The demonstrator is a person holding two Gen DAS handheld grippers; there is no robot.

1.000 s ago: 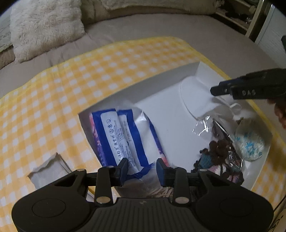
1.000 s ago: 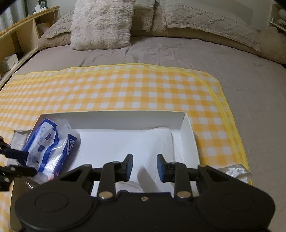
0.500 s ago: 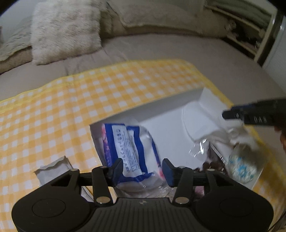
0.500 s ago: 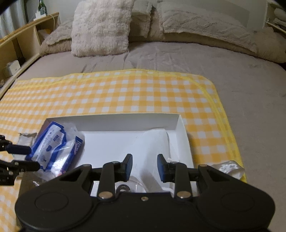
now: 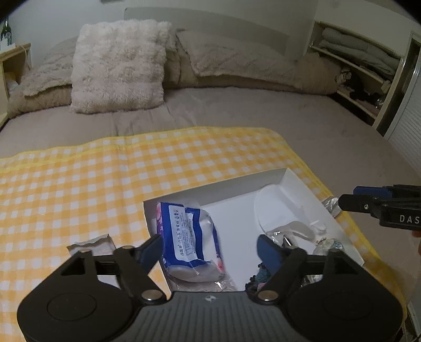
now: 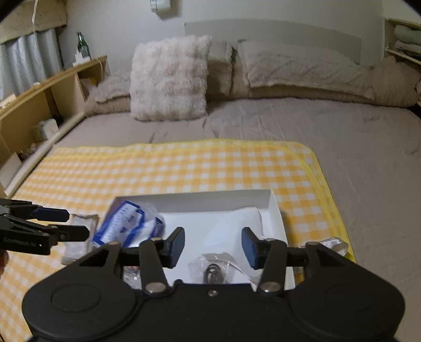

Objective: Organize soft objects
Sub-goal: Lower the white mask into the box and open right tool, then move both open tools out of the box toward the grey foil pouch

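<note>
1. Bed [image 6: 315,136] fills most of the room, grey-brown sheet, slightly creased.
2. Pale headboard [image 6: 276,34] against a plain light wall [image 6: 118,23].
3. Fluffy square pillow [image 6: 168,79] upright at the head, flatter beige pillows [image 6: 302,68] beside it.
4. Wooden shelf unit [image 6: 39,105] along one side of the bed, green bottle [image 6: 82,47] on top, grey curtain [image 6: 23,60] behind.
5. Open shelves with folded bedding [image 5: 355,55] on the other side, white slatted door [image 5: 406,126] next to them.
6. Light dim and even.
</note>
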